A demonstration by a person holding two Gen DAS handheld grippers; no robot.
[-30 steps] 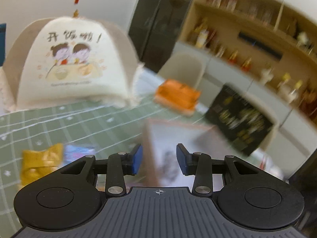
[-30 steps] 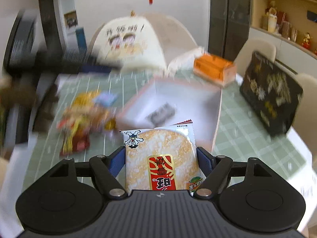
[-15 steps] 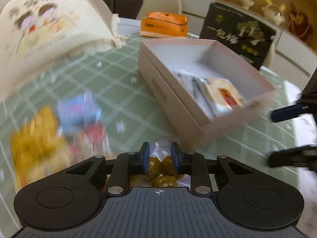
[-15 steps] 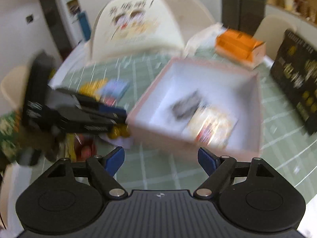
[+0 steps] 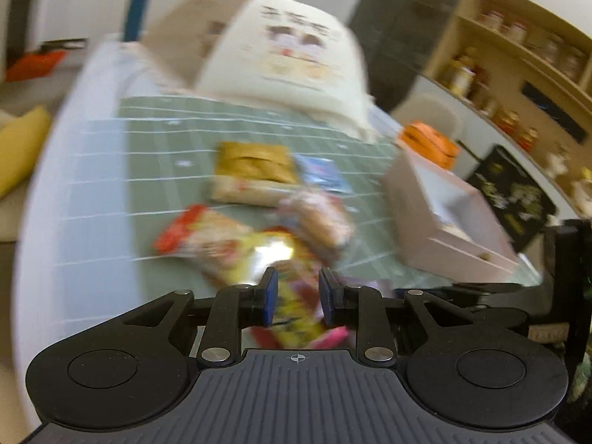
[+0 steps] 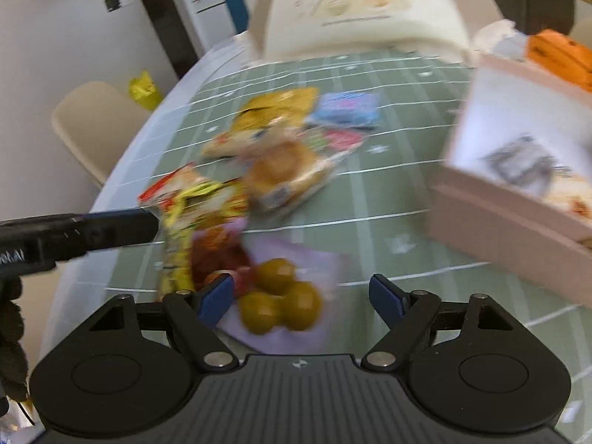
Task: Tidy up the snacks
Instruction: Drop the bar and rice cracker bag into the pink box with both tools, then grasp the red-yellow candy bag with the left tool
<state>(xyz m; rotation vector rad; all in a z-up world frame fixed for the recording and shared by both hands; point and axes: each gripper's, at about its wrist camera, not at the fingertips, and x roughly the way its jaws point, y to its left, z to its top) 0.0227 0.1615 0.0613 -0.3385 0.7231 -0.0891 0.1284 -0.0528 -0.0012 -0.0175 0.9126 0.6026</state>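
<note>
A pile of snack packets lies on the green checked tablecloth. My left gripper is shut over a yellow packet that shows between its pads; I cannot tell whether they pinch it. In the right wrist view the left gripper touches that yellow packet at its top. My right gripper hangs above a pale packet of green balls, its jaws closing, pads clear of it. The pink box at the right holds a rice cracker packet and a dark packet.
A bun packet, a golden packet and a blue packet lie farther back. A cream mesh food cover stands behind, an orange box and a black box beyond the pink box. A chair is at the left.
My right gripper let go of the rice cracker packet, which now lies in the box, then swung left and down over the pile. My left gripper shut and moved from the box to the pile.
</note>
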